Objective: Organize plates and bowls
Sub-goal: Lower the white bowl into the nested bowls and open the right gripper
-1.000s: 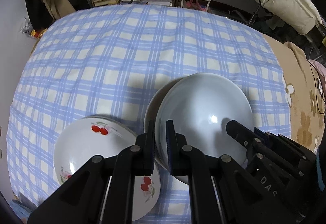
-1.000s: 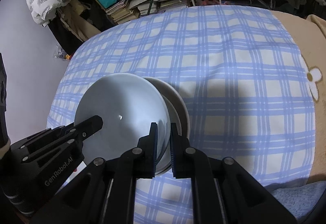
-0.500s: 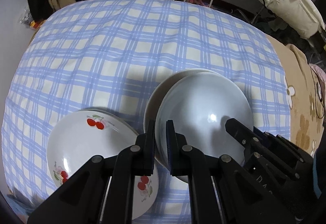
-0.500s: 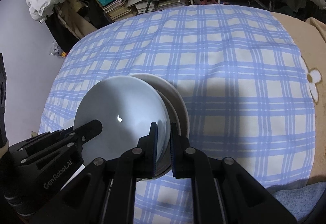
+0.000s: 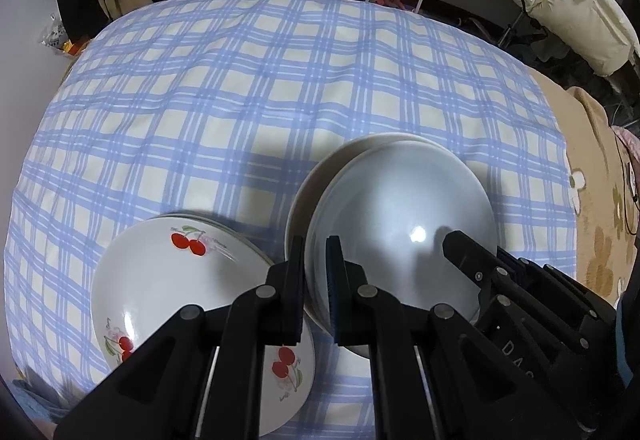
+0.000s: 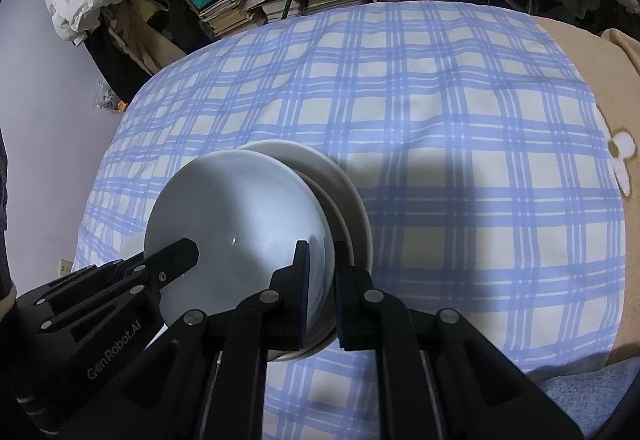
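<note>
The pale grey bowl [image 5: 400, 224] sits low and right of centre in the left wrist view, pinched by both grippers on opposite sides of its rim — the left gripper [image 5: 316, 280] clamped on the rim at lower centre of its own frame, the right gripper [image 6: 320, 288] clamped on the opposite rim at lower centre of its frame. Directly behind the bowl, peeking out toward the upper left of it in the left view, lies a cream plate [image 5: 320, 175] on the blue checked cloth [image 5: 260, 79]; the bowl overlaps it, offset rather than centred, so the coming move likely turns on shifting the bowl up-frame over that plate. Whether the bowl touches the plate I cannot tell. Only the left view shows the cherry-patterned plates [image 5: 180, 280] stacked at lower left, just beside the bowl. The right view shows more of the cream plate [image 6: 344, 191] at the bowl's right.
</note>
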